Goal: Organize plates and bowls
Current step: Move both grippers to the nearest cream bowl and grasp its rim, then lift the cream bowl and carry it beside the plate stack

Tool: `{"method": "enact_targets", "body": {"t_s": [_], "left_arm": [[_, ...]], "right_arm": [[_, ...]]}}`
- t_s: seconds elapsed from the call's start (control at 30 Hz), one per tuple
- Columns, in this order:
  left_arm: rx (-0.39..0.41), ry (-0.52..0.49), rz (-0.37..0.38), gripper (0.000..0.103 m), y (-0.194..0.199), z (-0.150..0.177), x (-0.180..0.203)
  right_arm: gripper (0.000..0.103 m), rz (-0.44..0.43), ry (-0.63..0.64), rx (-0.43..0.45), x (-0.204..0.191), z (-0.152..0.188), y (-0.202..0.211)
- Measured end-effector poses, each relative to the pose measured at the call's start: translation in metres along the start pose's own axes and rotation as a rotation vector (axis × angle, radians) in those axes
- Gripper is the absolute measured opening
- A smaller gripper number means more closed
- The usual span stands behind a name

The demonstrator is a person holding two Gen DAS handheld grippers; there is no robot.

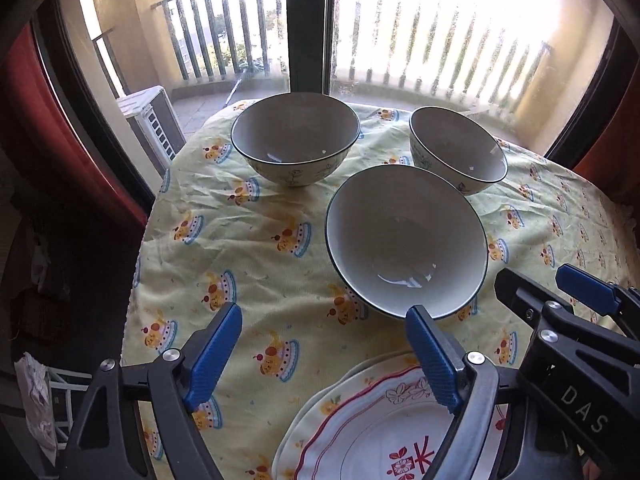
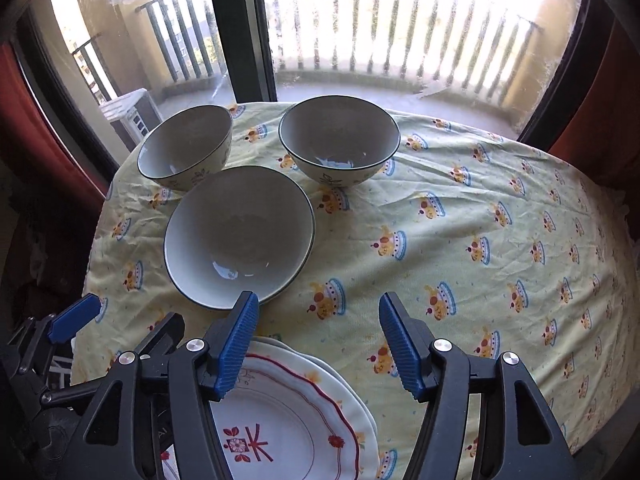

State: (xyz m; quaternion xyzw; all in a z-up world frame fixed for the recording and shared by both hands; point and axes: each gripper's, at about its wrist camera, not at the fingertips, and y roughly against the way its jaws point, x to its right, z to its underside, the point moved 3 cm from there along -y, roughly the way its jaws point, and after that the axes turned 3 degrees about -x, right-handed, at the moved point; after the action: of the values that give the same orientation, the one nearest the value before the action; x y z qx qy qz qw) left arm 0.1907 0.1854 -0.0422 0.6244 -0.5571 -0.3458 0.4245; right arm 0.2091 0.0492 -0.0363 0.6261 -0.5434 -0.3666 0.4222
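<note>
While three bowls sit apart on the tablecloth [image 2: 460, 240], a stack of plates [image 2: 288, 420] lies at the near edge of the table, the top one rimmed in red with a red flower motif. Beyond the stack, the near bowl [image 2: 239, 236] stands closest; the left bowl [image 2: 186, 148] and right bowl [image 2: 339, 140] stand behind it, toward the window [image 2: 400, 20]. Above the plates, the left gripper [image 1: 326, 356] and right gripper [image 2: 318, 344] hang side by side, fingers spread wide, nothing between them. Outside, a balcony railing [image 2: 400, 32] glares in sunlight, with red curtains [image 1: 36, 120] at either side.
</note>
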Motion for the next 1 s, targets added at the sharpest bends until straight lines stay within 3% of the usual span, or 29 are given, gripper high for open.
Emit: {"method": "enact_targets", "body": {"t_s": [0.13,0.27,0.4,0.67,1.0], "left_arm": [[-0.013,0.018,-0.002,0.073,-0.017,-0.02,-0.001],[-0.044,0.029,0.002,0.057,-0.038,-0.034,0.002],[-0.068,0.022,-0.005,0.05,-0.056,-0.043,0.006],[-0.102,-0.003,-0.019,0.022,-0.073,-0.046,0.012],[-0.121,-0.015,-0.033,0.02,-0.068,-0.043,0.018]], "right_arm": [[0.066,-0.005,-0.01,0.001,-0.001,-0.023,-0.015],[0.057,-0.016,-0.026,-0.015,-0.001,-0.041,-0.034],[0.05,-0.029,-0.041,-0.039,0.0,-0.052,-0.054],[0.017,-0.064,-0.018,-0.079,0.0,-0.058,-0.081],[0.016,-0.057,0.0,-0.084,-0.003,-0.056,-0.075]]}}
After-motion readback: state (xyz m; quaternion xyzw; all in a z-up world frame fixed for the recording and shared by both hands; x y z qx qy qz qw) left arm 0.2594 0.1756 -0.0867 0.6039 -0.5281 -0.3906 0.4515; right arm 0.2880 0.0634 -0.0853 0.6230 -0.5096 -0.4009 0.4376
